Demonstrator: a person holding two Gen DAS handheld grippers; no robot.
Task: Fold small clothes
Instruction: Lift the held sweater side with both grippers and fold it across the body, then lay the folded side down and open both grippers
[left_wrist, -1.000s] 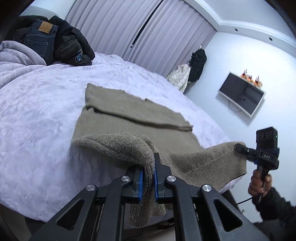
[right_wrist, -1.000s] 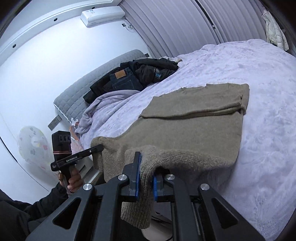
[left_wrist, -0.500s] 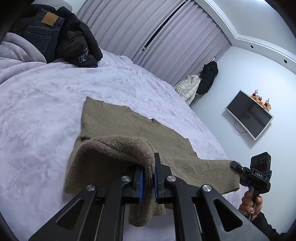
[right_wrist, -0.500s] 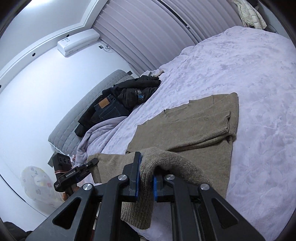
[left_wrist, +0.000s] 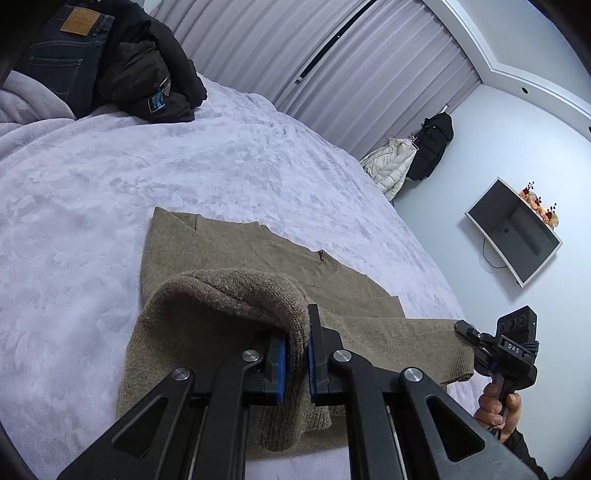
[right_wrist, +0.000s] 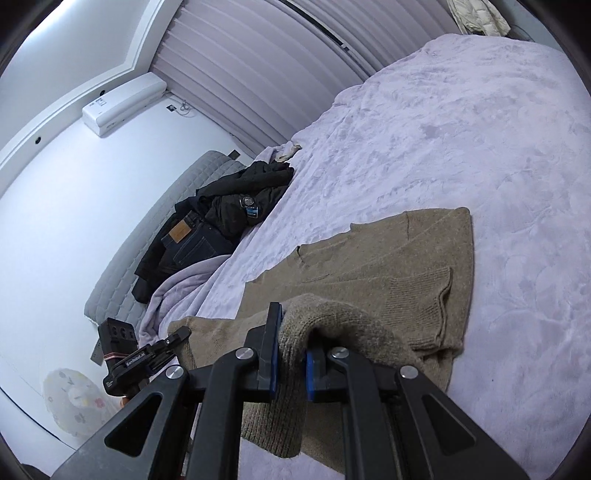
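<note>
An olive-brown knit sweater (left_wrist: 236, 258) lies on the lilac bed cover (left_wrist: 92, 206), its sleeves folded in. My left gripper (left_wrist: 297, 354) is shut on one corner of the sweater's lower hem and holds it raised over the body. My right gripper (right_wrist: 291, 354) is shut on the other hem corner of the sweater (right_wrist: 388, 258). The hem hangs stretched between the two grippers. The right gripper also shows in the left wrist view (left_wrist: 467, 330), and the left gripper shows in the right wrist view (right_wrist: 177, 336).
A pile of dark jeans and black jackets (left_wrist: 110, 62) lies at the head of the bed, also in the right wrist view (right_wrist: 221, 218). Curtains (left_wrist: 332, 66) hang behind the bed. A wall TV (left_wrist: 513, 229) and hanging coats (left_wrist: 410, 158) are at the right.
Both grippers have carried the hem up and forward over the sweater's body toward its collar. The fold now covers more of the lower half.
</note>
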